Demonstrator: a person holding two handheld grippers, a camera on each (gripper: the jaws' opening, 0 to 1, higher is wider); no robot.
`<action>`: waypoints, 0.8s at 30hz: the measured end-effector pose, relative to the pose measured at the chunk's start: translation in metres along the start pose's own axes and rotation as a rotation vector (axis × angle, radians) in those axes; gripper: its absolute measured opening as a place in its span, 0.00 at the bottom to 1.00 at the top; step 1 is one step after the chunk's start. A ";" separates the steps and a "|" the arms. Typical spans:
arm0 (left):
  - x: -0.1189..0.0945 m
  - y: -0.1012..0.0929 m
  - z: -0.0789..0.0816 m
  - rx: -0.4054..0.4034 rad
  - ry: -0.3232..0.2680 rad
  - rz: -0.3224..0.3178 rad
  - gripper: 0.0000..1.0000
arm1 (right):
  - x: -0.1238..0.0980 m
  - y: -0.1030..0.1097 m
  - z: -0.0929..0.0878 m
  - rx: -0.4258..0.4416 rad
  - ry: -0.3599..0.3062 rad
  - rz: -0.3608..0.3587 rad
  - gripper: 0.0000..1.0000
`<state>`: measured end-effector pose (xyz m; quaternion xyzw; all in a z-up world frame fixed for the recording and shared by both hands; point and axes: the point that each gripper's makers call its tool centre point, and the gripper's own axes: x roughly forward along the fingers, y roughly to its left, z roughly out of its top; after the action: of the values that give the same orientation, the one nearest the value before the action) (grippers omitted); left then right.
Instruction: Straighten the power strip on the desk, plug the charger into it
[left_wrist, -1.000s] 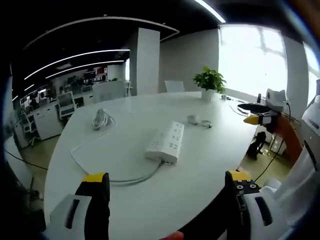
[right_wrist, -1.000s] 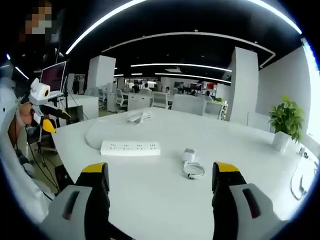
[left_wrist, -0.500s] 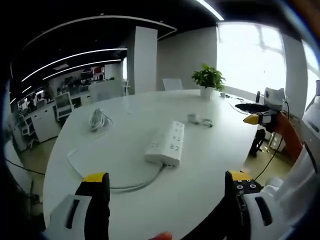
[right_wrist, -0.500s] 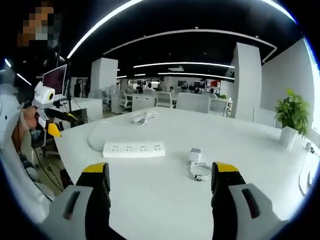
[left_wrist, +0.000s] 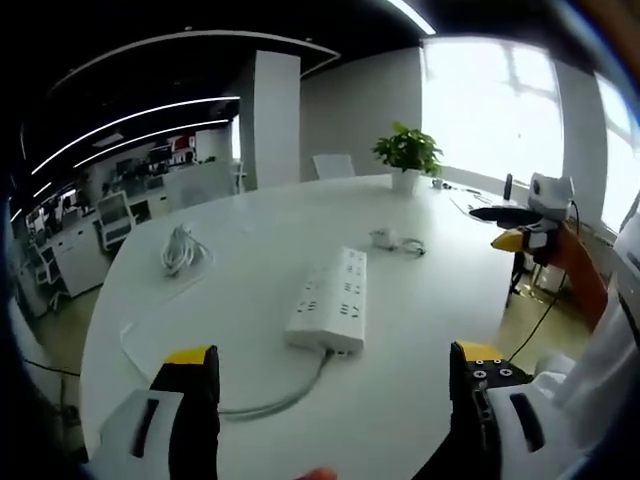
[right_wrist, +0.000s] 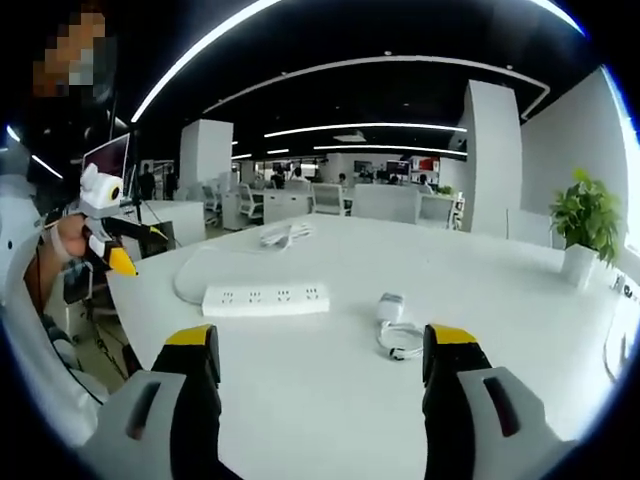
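Power strip (left_wrist: 331, 304) lies flat near the middle of the white desk (left_wrist: 250, 240), askew to the desk's near edge, its cord (left_wrist: 275, 398) curling off toward the person. Same strip (right_wrist: 265, 297) seen side-on from the right gripper view. Charger (right_wrist: 390, 308), a small white block with its thin cable (right_wrist: 400, 343) looped beside it, sits apart from the strip on its far side from the left gripper (left_wrist: 335, 385); also visible as a small object (left_wrist: 385, 237) beyond the strip.

Left gripper: jaws wide, empty, aimed at the strip's cord end, likely because that hand will square the strip. Right gripper (right_wrist: 318, 365): jaws wide, empty, charger just ahead between them, so probably meant to pick it up. Neither touches anything yet.

Potted plant (left_wrist: 405, 155) and a coiled white cable (left_wrist: 176, 248) stand well clear.
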<state>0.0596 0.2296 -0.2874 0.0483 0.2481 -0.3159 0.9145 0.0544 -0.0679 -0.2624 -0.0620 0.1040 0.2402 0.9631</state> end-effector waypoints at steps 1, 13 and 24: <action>0.002 0.000 0.001 0.001 -0.001 -0.003 0.96 | 0.000 0.000 0.000 0.003 -0.001 0.001 0.83; 0.049 -0.001 0.012 0.085 0.052 -0.064 0.96 | 0.001 0.002 0.002 0.011 -0.011 0.003 0.83; 0.096 -0.001 0.008 0.113 0.136 -0.089 0.96 | 0.003 -0.006 -0.007 0.038 -0.003 -0.002 0.82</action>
<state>0.1275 0.1738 -0.3269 0.1102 0.2933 -0.3655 0.8765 0.0583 -0.0732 -0.2690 -0.0434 0.1068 0.2371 0.9646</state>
